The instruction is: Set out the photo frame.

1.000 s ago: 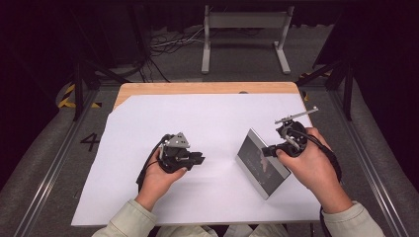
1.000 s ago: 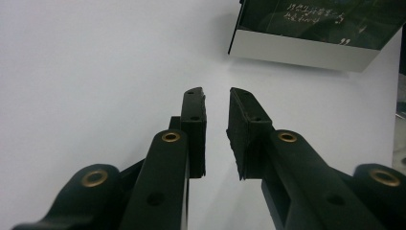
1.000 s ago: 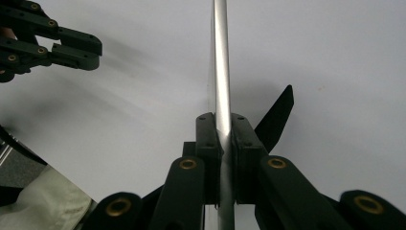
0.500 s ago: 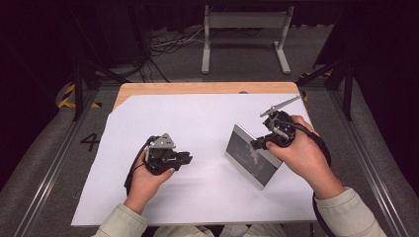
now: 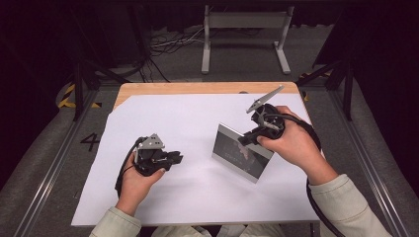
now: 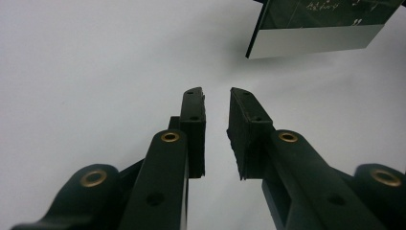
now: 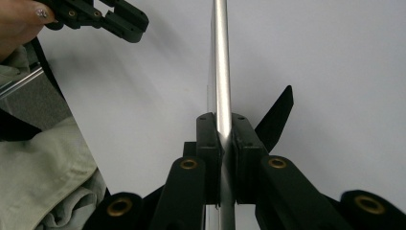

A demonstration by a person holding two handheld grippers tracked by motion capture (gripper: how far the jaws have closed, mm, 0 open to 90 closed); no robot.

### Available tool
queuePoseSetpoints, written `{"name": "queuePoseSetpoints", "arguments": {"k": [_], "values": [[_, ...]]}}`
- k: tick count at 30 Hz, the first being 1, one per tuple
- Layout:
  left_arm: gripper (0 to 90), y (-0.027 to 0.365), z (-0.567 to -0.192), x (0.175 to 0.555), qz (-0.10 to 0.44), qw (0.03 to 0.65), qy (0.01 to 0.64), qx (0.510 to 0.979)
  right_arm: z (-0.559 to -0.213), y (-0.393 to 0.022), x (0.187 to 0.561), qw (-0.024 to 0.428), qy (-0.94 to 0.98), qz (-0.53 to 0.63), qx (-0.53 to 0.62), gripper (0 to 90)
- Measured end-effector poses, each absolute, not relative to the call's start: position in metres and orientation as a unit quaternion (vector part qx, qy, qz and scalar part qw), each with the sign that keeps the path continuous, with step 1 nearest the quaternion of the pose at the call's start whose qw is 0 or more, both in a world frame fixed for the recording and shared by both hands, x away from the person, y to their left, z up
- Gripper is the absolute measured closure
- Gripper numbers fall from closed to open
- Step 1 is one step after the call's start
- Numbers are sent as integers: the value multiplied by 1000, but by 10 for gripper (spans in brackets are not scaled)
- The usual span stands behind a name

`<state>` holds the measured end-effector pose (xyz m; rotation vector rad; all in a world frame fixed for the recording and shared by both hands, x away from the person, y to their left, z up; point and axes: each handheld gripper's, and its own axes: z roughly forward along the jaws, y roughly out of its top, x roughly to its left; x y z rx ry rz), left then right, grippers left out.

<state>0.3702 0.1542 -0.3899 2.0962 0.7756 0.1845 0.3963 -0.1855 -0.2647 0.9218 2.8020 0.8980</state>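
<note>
Silver metal frames the picture frame (image 5: 242,155) that my right gripper (image 5: 249,138) holds by its top edge; the pads are clamped tight on the thin rim, which the right gripper view shows edge-on as a bright bar (image 7: 221,72) running straight up between my two black jaws. In the high view the frame stands tilted on the white paper (image 5: 188,118), right of the middle, its dark glass face turned toward my left side and its lower corner touching the sheet. A black prop leg (image 7: 275,120) sticks out from its back on the far side of my jaws.

My left gripper (image 5: 175,158) hovers low over the paper, well apart from the frame, pointing toward it. Its jaws stand a little apart with nothing between them; in the left gripper view bare white sheet shows through the gap between the pads (image 6: 194,124), and the near corner of the frame (image 6: 316,28) sits ahead and to the upper right. Between that gripper and the frame lies bare sheet.

The paper covers most of a wooden table (image 5: 197,88), whose bare strip shows along the far edge. Beyond it stands a grey metal stand (image 5: 244,34) on the floor, with cables (image 5: 168,44) lying to its left. Metal rails (image 5: 54,163) run along both sides of the table.
</note>
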Motion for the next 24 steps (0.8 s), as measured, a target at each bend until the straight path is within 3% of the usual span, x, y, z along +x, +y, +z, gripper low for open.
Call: {"name": "queuePoseSetpoints", "arguments": {"k": [24], "values": [[768,182,-394,356,86,431,348,828,-271,-145,423,-6,957,268,112,846]]}}
